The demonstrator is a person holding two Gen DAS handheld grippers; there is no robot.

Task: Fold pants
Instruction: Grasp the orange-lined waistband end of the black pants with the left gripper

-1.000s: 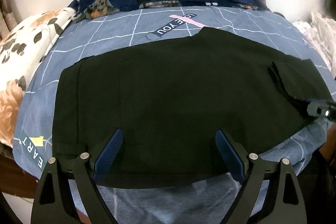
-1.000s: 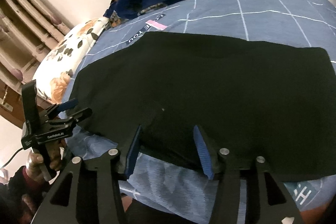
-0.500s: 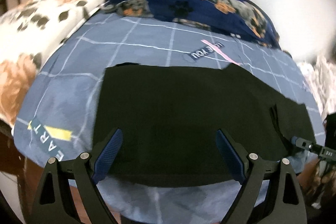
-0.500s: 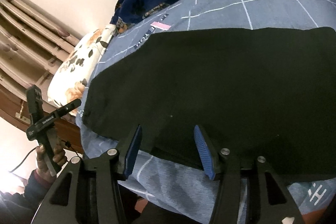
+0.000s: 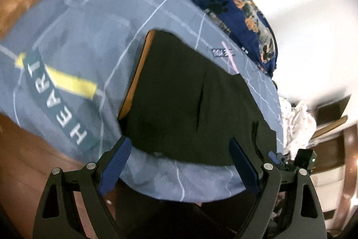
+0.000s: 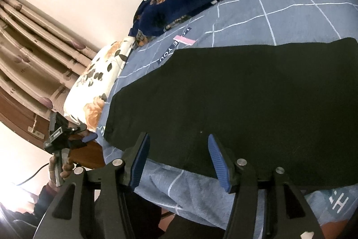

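Jaws apart, empty; flat black pants (image 6: 235, 100) on grid-printed sheet (image 6: 279, 15).

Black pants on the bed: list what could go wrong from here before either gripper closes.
1. The black pants lie flat on the blue bedsheet; the open right gripper could pinch sheet together with the hem.
2. The near edge sits close to the bed's side, so a tug might drag the pants off.
3. The open left gripper view is blurred and tilted, with its fingers at the sheet's overhang; a hasty closure may miss the corner.
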